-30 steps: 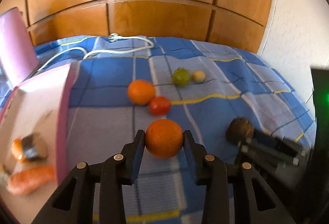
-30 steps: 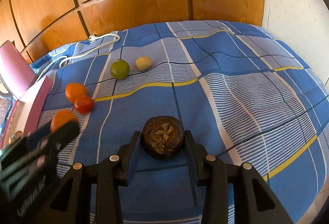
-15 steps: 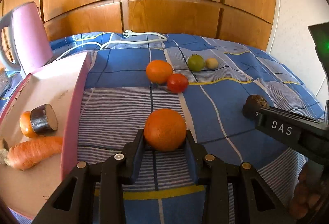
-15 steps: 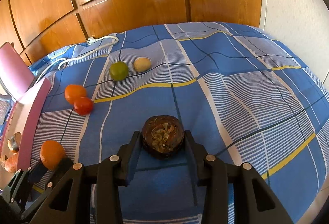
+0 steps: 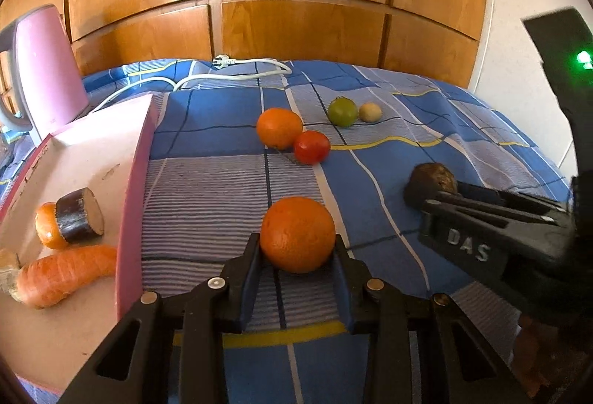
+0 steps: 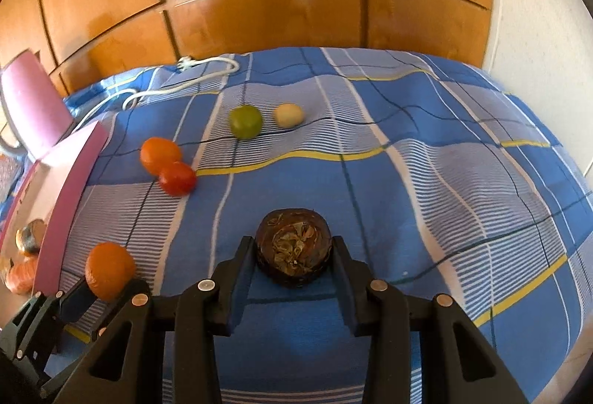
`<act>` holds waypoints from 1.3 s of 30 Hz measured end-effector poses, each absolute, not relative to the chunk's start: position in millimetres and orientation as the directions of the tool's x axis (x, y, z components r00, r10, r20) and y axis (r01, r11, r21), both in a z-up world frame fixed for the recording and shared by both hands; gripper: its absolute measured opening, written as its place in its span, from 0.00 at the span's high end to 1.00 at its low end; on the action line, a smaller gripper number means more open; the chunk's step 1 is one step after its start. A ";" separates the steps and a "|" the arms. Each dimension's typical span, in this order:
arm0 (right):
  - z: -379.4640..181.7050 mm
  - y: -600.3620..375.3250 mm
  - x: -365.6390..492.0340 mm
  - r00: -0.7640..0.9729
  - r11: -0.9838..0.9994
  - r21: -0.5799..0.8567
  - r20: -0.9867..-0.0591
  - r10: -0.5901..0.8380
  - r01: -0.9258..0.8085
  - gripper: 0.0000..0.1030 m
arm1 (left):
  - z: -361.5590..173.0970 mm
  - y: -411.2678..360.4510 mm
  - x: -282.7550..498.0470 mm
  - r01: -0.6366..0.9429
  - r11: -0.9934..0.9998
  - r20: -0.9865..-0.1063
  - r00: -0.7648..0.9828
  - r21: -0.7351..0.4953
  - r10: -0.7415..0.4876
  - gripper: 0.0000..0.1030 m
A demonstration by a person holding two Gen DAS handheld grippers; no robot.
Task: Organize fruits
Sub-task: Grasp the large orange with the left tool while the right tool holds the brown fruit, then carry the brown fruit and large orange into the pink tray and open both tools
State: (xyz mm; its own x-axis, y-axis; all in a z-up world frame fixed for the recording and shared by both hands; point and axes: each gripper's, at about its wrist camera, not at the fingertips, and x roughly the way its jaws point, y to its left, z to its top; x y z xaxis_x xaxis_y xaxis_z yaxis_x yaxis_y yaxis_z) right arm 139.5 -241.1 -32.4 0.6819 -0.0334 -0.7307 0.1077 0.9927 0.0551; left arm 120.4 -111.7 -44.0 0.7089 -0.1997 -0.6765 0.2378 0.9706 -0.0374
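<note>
My left gripper [image 5: 296, 252] is shut on an orange [image 5: 297, 234], held just above the blue checked cloth [image 5: 222, 189]; it also shows in the right wrist view [image 6: 109, 270]. My right gripper [image 6: 292, 255] is shut on a dark brown round fruit [image 6: 293, 252], seen in the left wrist view [image 5: 430, 181] at right. On the cloth lie a second orange [image 5: 279, 128] touching a red tomato [image 5: 312, 147], a green fruit [image 5: 342, 111] and a small yellow fruit [image 5: 370, 112].
A pink tray [image 5: 133, 189] at left holds a carrot [image 5: 63, 274], a cut dark piece [image 5: 79, 215] and an orange piece. A pink kettle [image 5: 44, 66] stands behind it. A white power cord [image 5: 229, 74] lies at the back. Wooden panels back the bed.
My left gripper with the orange has drawn back slightly and turned towards the tray. The right gripper has kept its hold on the brown fruit, shifting little.
</note>
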 end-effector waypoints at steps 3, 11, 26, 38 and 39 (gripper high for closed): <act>-29.9 -235.0 138.2 0.692 0.995 0.044 -0.721 -0.028 0.086 0.60 | -40.0 -107.9 114.0 0.244 0.968 -0.683 0.697 -0.063 -0.220 0.66; -22.9 -227.5 129.7 0.723 0.998 0.038 -0.691 -0.010 0.050 0.61 | -15.3 -100.3 89.6 0.248 0.967 -0.636 0.739 -0.052 -0.223 0.66; -10.5 -203.1 91.6 0.742 0.998 0.028 -0.668 0.058 -0.053 0.61 | 18.0 -51.8 62.0 0.123 0.989 -0.584 0.798 -0.082 -0.148 0.66; -0.6 -168.7 71.2 0.714 0.986 0.045 -0.684 0.148 -0.161 0.61 | 30.7 1.7 58.9 -0.056 0.992 -0.570 0.821 -0.111 -0.018 0.66; 0.8 -165.4 70.9 0.713 0.984 0.048 -0.683 0.157 -0.171 0.61 | 30.4 5.2 58.0 -0.067 0.991 -0.571 0.821 -0.112 -0.009 0.66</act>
State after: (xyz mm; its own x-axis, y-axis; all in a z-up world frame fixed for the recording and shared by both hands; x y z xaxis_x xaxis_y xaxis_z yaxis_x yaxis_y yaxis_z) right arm 70.9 -165.4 0.8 0.7132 0.1573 -0.6831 -0.1706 0.9842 0.0485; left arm 58.0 5.2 30.4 0.8212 -0.0085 -0.5706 -0.0675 0.9914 -0.1119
